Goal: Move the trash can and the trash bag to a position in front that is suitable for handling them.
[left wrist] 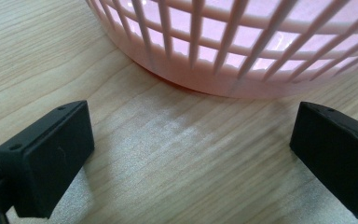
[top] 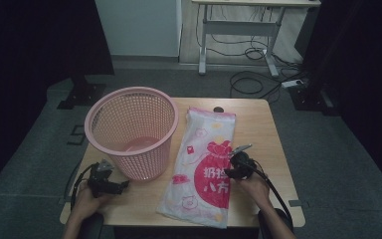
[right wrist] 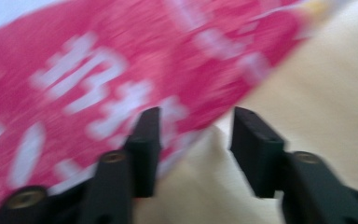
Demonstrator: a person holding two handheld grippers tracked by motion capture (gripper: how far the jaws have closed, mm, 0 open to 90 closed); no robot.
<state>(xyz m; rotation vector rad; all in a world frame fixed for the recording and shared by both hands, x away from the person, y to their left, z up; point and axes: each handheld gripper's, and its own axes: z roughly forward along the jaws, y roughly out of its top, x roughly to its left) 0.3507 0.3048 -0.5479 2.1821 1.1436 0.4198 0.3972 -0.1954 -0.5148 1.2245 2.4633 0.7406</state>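
Dim grey flooring surrounds a small light wooden table (top: pixel 258 149) with rounded corners. On its left half stands an upright pink plastic lattice waste basket (top: pixel 132 130); just right of it, a flat white plastic bag printed with a large pink-red pouch motif (top: pixel 204 164) lies lengthwise, from the far edge to the near edge.

The right gripper (right wrist: pixel 193 140) is at the bag's right edge, jaws parted and straddling that edge, holding nothing. The left gripper (left wrist: pixel 186 154) rests released on the table, jaws spread wide, just near of the basket's base.

Handling estimate: the bag appears thin, light, limp and slippery. It will likely fold and sag when lifted. Recommended hold: pinch the film at the right edge, both layers if possible. The basket looks light and stiff, and may tip if pushed.
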